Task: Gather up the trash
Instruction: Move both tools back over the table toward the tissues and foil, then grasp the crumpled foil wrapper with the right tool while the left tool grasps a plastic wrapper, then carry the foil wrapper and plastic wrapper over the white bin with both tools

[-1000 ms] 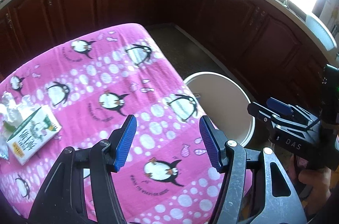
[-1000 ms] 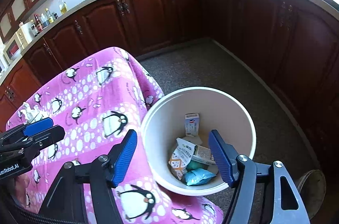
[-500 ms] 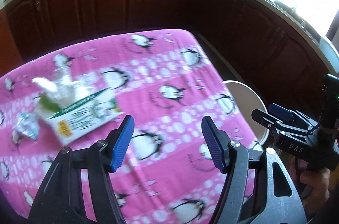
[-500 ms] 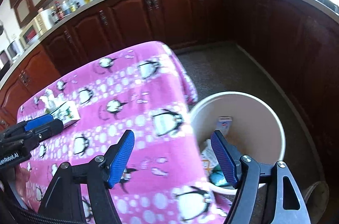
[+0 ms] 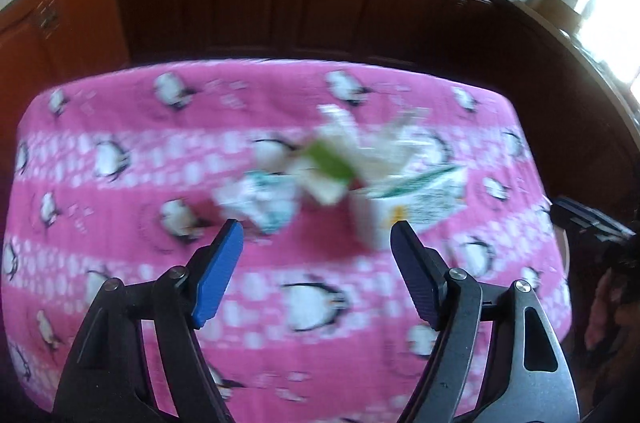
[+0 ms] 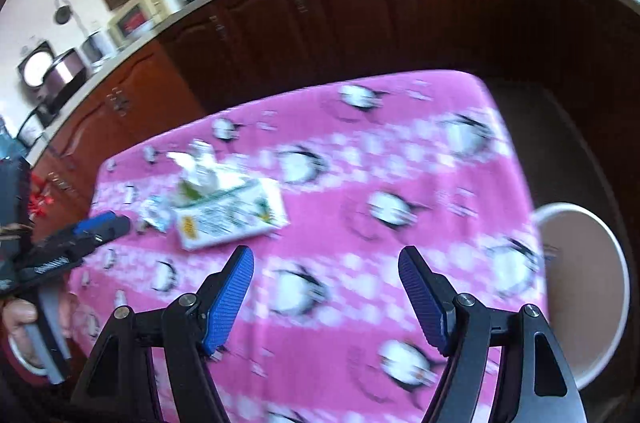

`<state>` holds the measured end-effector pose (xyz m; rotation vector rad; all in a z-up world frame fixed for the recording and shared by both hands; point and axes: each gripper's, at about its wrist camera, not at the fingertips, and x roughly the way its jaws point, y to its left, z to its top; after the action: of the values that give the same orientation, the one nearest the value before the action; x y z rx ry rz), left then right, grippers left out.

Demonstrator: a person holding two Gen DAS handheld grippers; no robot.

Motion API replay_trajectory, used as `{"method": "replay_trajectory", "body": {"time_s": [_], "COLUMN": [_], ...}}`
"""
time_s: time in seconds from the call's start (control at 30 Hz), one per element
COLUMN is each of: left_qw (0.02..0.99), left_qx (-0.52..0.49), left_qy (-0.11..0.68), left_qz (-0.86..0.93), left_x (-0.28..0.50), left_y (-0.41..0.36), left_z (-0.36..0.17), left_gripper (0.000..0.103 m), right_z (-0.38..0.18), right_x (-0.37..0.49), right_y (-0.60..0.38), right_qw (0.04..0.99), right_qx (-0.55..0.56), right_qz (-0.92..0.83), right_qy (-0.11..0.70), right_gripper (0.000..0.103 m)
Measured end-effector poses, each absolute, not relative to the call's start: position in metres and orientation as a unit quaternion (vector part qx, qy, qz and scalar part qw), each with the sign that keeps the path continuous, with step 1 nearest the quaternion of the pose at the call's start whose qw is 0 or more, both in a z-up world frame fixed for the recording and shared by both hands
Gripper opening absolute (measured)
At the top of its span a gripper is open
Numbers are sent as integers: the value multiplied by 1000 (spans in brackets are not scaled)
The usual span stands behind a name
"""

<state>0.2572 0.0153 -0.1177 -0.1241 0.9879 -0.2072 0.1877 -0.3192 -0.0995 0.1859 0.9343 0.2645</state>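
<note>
Figure: two hand-held grippers approach the remaining litter on a cloth-covered table. The landmark is the tissue box, lying flat on the pink penguin-print tablecloth, white tissue spilling from its far end.

Left gripper: jaws spread, nothing between them; they have just been opening further, probably to span a bulky, soft target. It points down toward the cloth just short of the box. A crumpled wrapper lies beside the box, on the side away from the bin, and loose tissue with a green scrap sits just beyond it. Motion blur hides whether these pieces touch one another.

Right gripper: jaws likewise apart and empty, hovering over bare cloth on the bin side of the box, well clear of it. The left tool is seen from here coming in from the box's opposite side, so the two bracket the litter.

The trash bin, a pale round pail, stands on the floor past the table edge, well apart from the box; its contents are not visible. Its place beside the table suggests short carries.

Surroundings: dark wooden kitchen cabinets wrap around behind the table; the counter above carries pans, bottles and small appliances.
</note>
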Motion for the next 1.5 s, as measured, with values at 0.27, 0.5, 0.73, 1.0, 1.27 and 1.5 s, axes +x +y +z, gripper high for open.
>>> {"method": "replay_trajectory", "body": {"time_s": [0.27, 0.5, 0.73, 1.0, 1.27, 1.5], "left_qw": [869, 864, 850, 864, 887, 892], "left_qx": [-67, -69, -102, -110, -70, -38], "left_qy": [484, 494, 508, 481, 439, 421], "left_qz": [-72, -77, -94, -101, -123, -158], "left_x": [281, 306, 317, 295, 258, 231], "left_y": [51, 48, 47, 60, 37, -13], "left_z": [-141, -166, -183, -158, -109, -88], "left_gripper": [75, 74, 20, 12, 12, 12], "right_z": [-99, -135, -172, -142, -92, -76], "right_x": [252, 310, 332, 312, 272, 228], "right_y": [-230, -178, -146, -165, -218, -267], "right_qw": [859, 831, 806, 837, 850, 861], "right_qx": [52, 26, 9, 41, 121, 137], "right_qz": [196, 205, 226, 240, 257, 241], "right_qy": [470, 517, 547, 491, 443, 427], "right_gripper": [73, 75, 31, 17, 17, 17]}}
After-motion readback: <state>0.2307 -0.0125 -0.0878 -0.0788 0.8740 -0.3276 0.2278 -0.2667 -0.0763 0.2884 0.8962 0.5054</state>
